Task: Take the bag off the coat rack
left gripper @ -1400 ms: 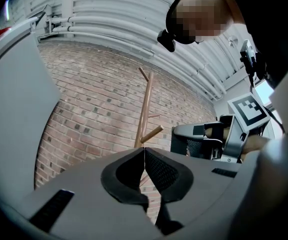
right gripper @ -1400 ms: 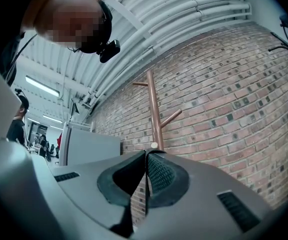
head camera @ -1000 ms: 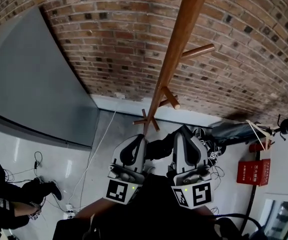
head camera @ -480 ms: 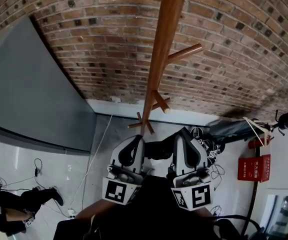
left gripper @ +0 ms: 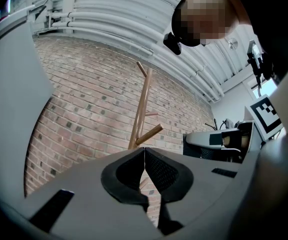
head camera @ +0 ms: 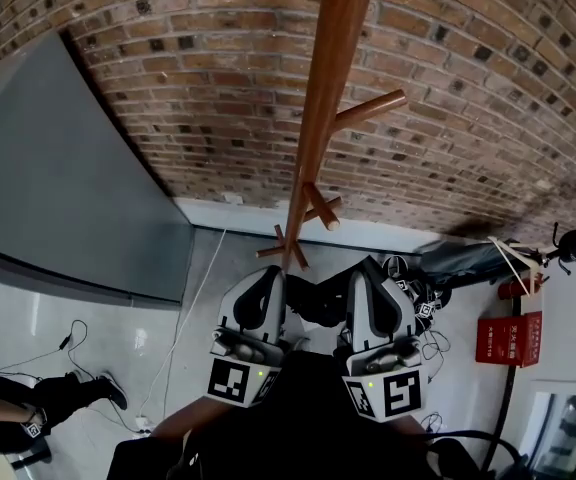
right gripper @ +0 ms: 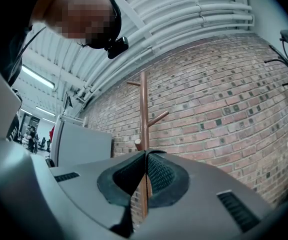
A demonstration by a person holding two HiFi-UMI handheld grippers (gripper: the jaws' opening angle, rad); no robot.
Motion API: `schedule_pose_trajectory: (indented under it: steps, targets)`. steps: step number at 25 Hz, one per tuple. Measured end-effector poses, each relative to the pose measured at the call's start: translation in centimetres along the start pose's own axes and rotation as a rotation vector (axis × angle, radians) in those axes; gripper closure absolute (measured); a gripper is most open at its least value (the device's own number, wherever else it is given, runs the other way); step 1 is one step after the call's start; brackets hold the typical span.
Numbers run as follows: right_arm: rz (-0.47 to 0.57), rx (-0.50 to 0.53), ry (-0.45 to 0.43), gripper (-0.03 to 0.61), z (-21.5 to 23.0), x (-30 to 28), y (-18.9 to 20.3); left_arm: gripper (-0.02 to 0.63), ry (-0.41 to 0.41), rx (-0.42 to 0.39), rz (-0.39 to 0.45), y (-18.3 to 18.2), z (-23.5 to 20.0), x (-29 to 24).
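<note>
Head view: coat rack [head camera: 319,118] top cut off; left gripper [head camera: 274,276], right gripper [head camera: 365,271] clenched, empty.

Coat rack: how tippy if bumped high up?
Probably tippy: the coat rack is a tall slim pole, and its base isn't clearly in view. Likely rigid: it looks like solid wood, so the pegs shouldn't flex. Nothing visibly hangs on it, so probably light up top.

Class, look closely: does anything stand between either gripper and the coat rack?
Nothing visible does. The left gripper and the right gripper, both shut and empty, face the coat rack across open air. Its visible pegs are bare.
</note>
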State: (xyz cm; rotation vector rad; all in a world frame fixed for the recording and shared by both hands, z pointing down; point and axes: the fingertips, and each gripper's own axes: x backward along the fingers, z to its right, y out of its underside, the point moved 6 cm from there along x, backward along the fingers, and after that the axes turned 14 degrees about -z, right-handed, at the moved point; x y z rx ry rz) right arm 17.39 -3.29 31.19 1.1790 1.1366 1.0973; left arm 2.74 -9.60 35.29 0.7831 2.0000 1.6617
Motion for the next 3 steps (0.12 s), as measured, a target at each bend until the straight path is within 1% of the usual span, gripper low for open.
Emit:
schedule_pose_trajectory:
  steps: [3]
  targets:
    - [-0.002,0.001,-0.004,0.558,0.01,-0.15,0.06,0.595,-0.007,-0.004,-0.001,-0.08,-0.26,-0.07]
